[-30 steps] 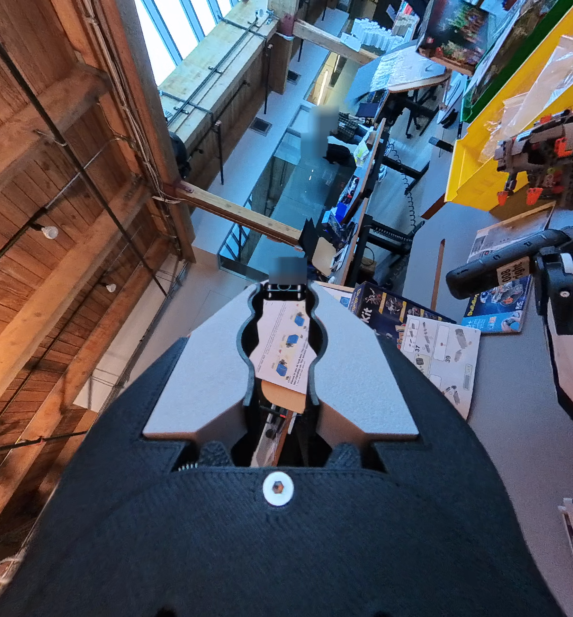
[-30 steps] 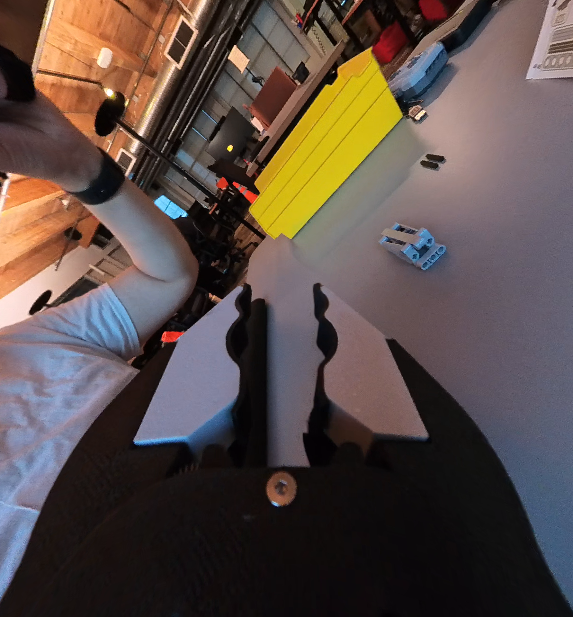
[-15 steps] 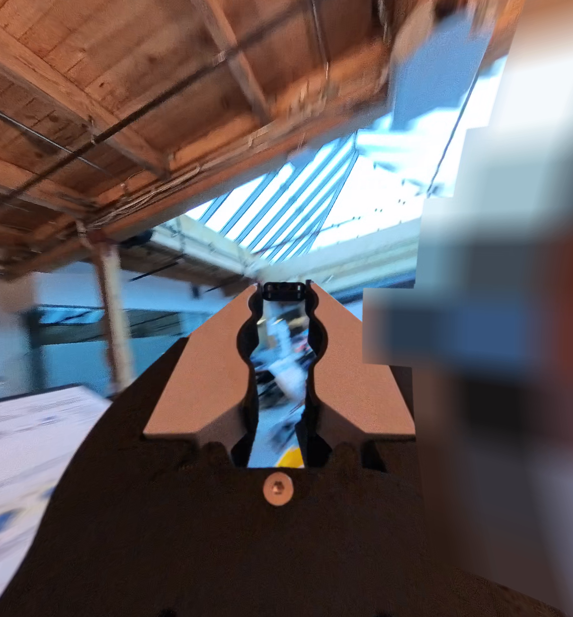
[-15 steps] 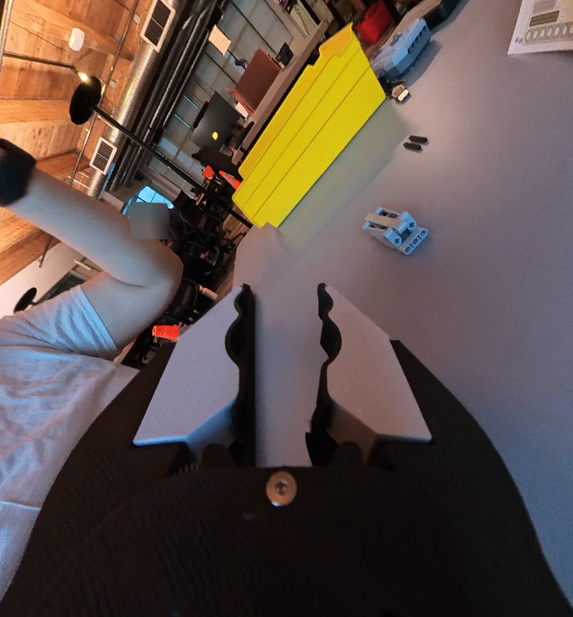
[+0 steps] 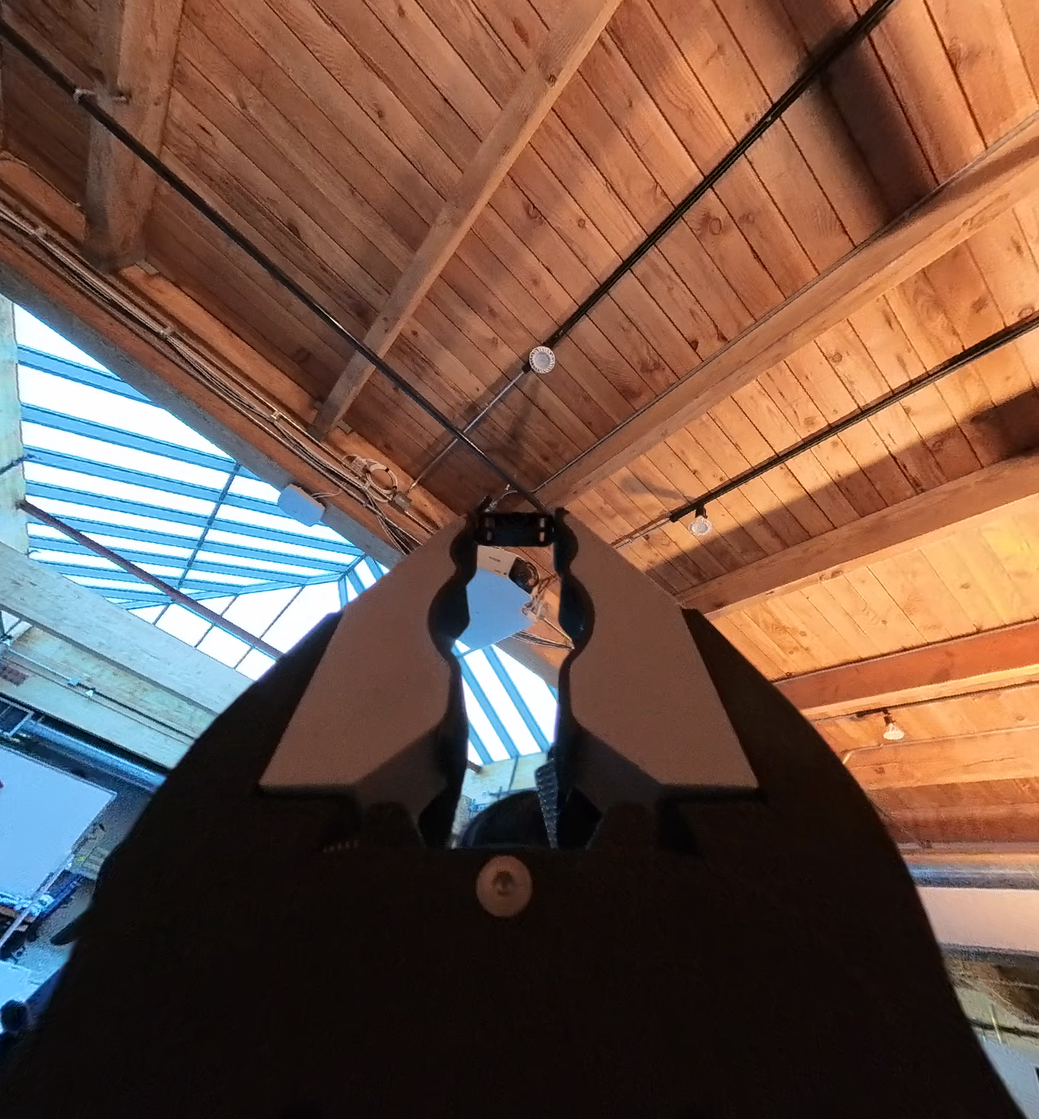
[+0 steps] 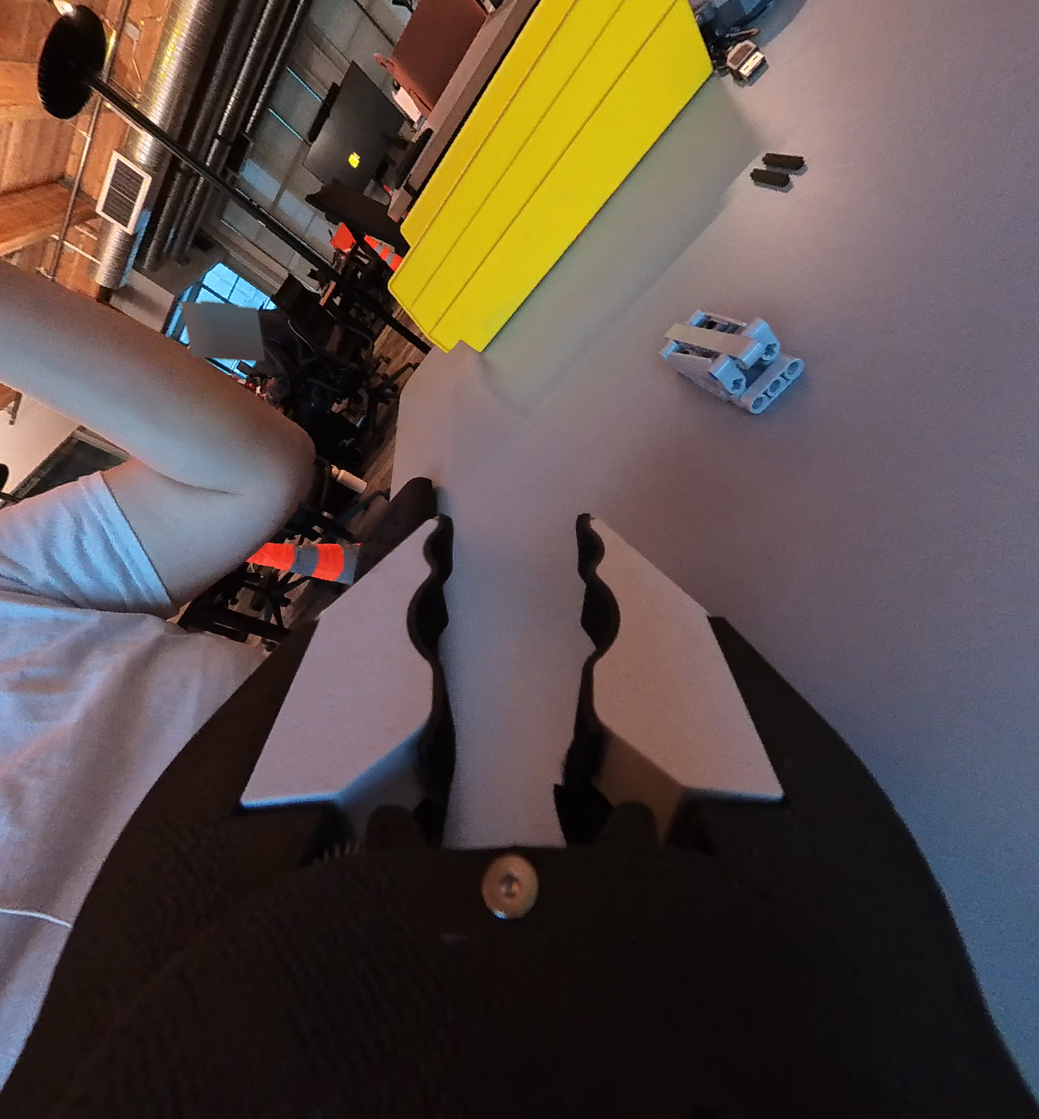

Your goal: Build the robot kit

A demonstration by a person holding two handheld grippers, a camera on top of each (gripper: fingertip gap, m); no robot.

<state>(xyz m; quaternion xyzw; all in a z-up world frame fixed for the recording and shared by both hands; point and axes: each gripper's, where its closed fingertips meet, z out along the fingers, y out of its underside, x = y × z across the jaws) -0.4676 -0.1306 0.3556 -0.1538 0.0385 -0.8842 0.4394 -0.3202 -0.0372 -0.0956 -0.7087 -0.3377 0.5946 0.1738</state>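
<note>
Black connector piece (image 5: 517, 528) sat pinched crosswise between the tips of the left gripper (image 5: 517, 533), which was clenched on it and pointed up at a wooden plank ceiling (image 5: 656, 200); a skylight (image 5: 141, 484) lay to the left, and a white device (image 5: 492, 605) showed through the gap behind the piece; the right gripper (image 6: 514, 524) hung released, fingers apart and empty, over a grey table (image 6: 868, 575); a grey brick assembly (image 6: 732, 360) lay nearest it, beside a yellow bin (image 6: 553, 163); 2 small black parts (image 6: 777, 169) rested farther off; a person's bare arm (image 6: 129, 393) and white sleeve (image 6: 50, 666) filled the left.
</note>
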